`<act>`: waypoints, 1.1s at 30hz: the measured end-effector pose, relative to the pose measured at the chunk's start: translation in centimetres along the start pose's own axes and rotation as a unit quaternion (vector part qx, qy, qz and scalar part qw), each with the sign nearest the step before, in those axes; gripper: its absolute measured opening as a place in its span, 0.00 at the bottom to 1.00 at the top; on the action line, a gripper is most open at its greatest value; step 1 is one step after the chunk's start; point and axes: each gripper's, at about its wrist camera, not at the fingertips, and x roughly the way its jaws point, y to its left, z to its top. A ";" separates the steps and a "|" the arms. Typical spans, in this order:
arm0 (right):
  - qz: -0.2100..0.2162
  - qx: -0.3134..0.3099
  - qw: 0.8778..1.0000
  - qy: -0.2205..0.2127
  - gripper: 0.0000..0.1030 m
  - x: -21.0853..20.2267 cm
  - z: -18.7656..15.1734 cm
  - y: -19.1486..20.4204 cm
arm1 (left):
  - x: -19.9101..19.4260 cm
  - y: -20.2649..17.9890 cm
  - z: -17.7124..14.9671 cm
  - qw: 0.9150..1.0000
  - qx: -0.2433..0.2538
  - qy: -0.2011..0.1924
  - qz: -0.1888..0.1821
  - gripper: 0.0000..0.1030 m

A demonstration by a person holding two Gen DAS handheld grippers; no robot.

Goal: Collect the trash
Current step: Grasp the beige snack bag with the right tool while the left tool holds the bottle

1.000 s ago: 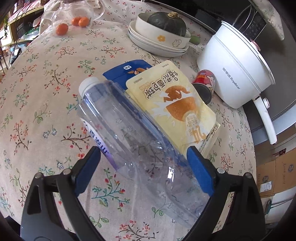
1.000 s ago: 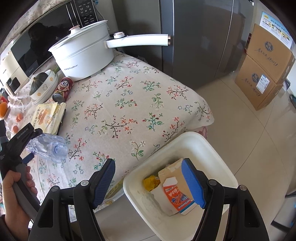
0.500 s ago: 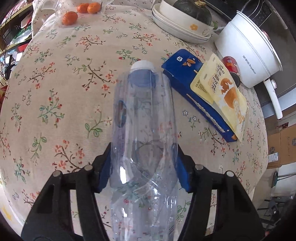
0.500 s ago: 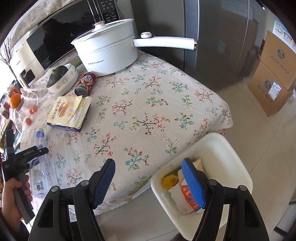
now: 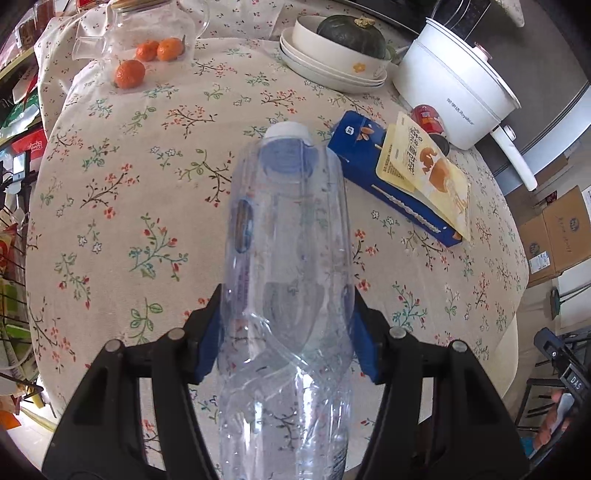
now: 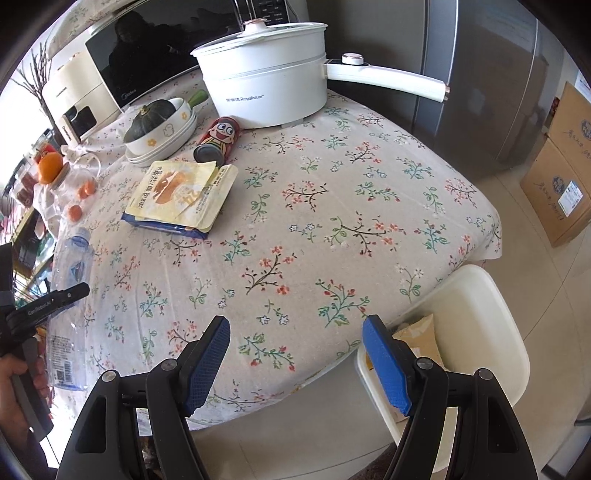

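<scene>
A clear, crushed plastic bottle (image 5: 288, 258) with a white cap points away from me, and my left gripper (image 5: 286, 306) is shut on its lower body, blue pads pressing both sides. From the right wrist view the same bottle (image 6: 72, 266) hangs at the table's left edge in the left gripper (image 6: 48, 306), held by a hand (image 6: 14, 384). My right gripper (image 6: 295, 332) stands open over the table's near edge with nothing between its fingers. A white bin (image 6: 491, 332) sits on the floor at lower right with a brown carton (image 6: 417, 332) inside.
On the floral tablecloth (image 5: 147, 206) lie a blue carton (image 5: 369, 173) under a yellow pouch (image 5: 428, 166) and a red can (image 6: 218, 140). Behind stand a white electric pot (image 6: 266, 88), stacked bowls with a squash (image 5: 347, 33) and oranges (image 5: 129, 72). Cardboard boxes (image 6: 569, 177) stand at the right.
The left jaws closed onto the bottle and turned it so its cap points straight away. The right gripper moved over the table, and the bin slid to the lower right.
</scene>
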 end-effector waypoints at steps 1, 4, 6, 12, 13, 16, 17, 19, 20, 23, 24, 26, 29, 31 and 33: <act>0.003 -0.002 1.000 0.000 0.74 0.1 0.1 0.5 | 0.1 0.3 0.0 1.000 0.001 0.002 -0.005 0.66; 0.013 -0.008 1.000 -0.001 0.74 0.3 0.3 2.0 | -0.5 0.7 0.0 1.000 0.002 0.001 -0.012 0.79; 0.018 -0.010 1.000 0.000 0.74 0.5 0.5 2.8 | -0.9 0.5 -0.1 1.000 0.011 0.002 -0.015 0.82; 0.030 -0.011 0.999 0.004 0.74 1.3 1.0 4.9 | -0.5 0.3 -1.0 0.999 0.020 0.028 -0.008 0.81; 0.031 -0.015 0.999 0.006 0.74 1.6 1.1 5.2 | -0.5 0.3 -1.2 0.999 0.021 0.029 -0.010 0.77; 0.024 -0.021 0.999 0.014 0.75 2.8 1.5 5.9 | -0.2 0.6 -1.6 0.998 0.014 0.045 -0.033 0.61; 0.020 -0.021 0.999 0.020 0.75 3.3 1.8 6.1 | -0.1 0.8 -1.7 0.998 0.010 0.046 -0.039 0.61; 0.025 -0.013 0.999 0.026 0.75 4.0 2.7 6.2 | -0.1 0.7 -1.7 0.998 0.013 0.045 -0.043 0.60; 0.034 -0.007 0.999 0.024 0.75 4.3 3.2 6.2 | -0.2 0.7 -1.6 0.998 0.016 0.043 -0.044 0.60; 0.060 0.001 0.998 0.006 0.75 5.0 5.1 6.3 | -1.1 1.0 -1.2 0.998 0.007 0.027 -0.050 0.59; 0.064 0.005 0.998 0.000 0.75 5.4 5.7 6.2 | -1.6 1.1 -1.0 0.998 0.003 0.020 -0.059 0.59; 0.072 0.027 0.997 -0.008 0.75 6.4 6.7 5.7 | -2.9 1.3 -0.6 0.998 0.004 0.003 -0.070 0.59; 0.098 0.074 0.992 -0.008 0.75 8.4 7.4 4.5 | -4.9 0.8 -0.4 0.997 0.031 -0.024 -0.062 0.59; 0.110 0.099 0.989 -0.001 0.75 9.8 7.8 4.0 | -5.9 0.6 -0.3 0.996 0.043 -0.039 -0.061 0.59; 0.126 0.120 0.985 -0.001 0.75 10.9 8.0 3.6 | -6.5 0.7 -0.3 0.996 0.051 -0.047 -0.057 0.59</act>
